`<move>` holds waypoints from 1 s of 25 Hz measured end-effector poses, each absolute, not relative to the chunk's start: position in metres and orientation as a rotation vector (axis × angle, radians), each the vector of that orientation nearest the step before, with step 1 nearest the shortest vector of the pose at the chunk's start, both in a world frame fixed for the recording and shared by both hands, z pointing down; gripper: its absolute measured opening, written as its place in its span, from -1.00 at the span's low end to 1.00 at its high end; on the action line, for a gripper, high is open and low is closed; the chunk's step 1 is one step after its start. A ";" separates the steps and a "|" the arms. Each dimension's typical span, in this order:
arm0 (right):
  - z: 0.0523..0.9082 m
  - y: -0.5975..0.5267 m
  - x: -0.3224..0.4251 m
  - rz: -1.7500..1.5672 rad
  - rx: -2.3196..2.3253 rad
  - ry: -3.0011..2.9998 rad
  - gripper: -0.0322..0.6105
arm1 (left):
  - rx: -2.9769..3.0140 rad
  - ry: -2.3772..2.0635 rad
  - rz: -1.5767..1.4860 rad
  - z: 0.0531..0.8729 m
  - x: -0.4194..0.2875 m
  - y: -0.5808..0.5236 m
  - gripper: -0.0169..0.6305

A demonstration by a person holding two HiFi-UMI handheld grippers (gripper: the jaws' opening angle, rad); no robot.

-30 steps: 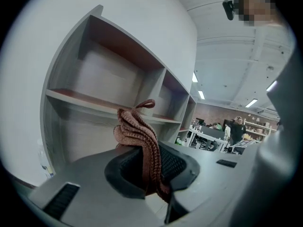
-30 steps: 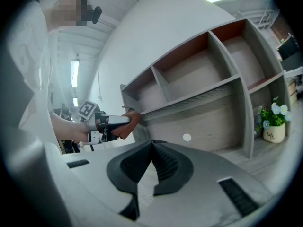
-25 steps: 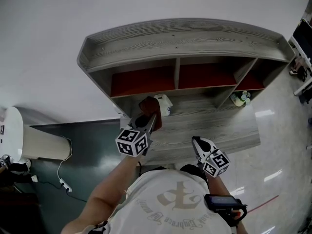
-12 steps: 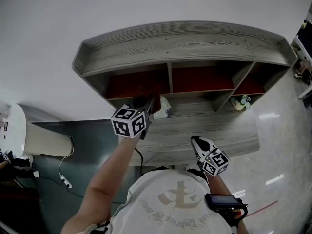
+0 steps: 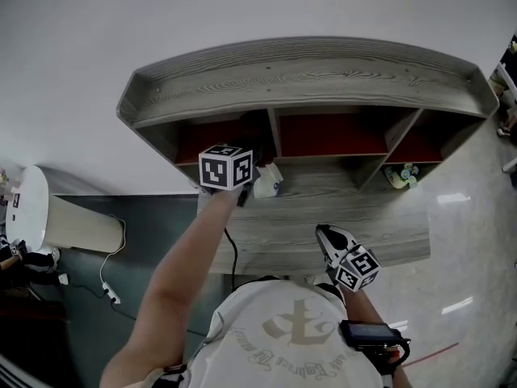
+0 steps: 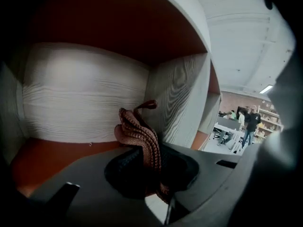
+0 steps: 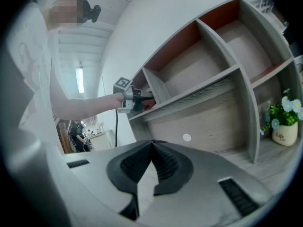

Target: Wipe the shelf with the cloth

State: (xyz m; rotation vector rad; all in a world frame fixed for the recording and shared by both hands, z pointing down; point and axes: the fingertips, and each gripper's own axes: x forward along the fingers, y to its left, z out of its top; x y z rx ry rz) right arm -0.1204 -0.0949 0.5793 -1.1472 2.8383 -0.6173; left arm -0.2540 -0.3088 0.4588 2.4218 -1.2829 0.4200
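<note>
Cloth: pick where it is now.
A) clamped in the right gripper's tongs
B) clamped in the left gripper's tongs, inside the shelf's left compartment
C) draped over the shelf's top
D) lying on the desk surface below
B: the left gripper view shows the cloth pinched in the tongs of the left gripper, with the shelf compartment's back wall behind it.
</note>
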 end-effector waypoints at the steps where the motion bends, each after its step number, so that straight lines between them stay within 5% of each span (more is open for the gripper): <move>1: 0.580 -0.096 -0.118 -0.619 -1.146 2.837 -0.89 | 2.412 -1.275 0.446 0.462 -0.252 -0.314 -0.73; 25: 0.588 -0.120 -0.103 -0.664 -1.128 2.853 -0.89 | 2.363 -1.371 0.844 0.490 -0.256 -0.337 -0.74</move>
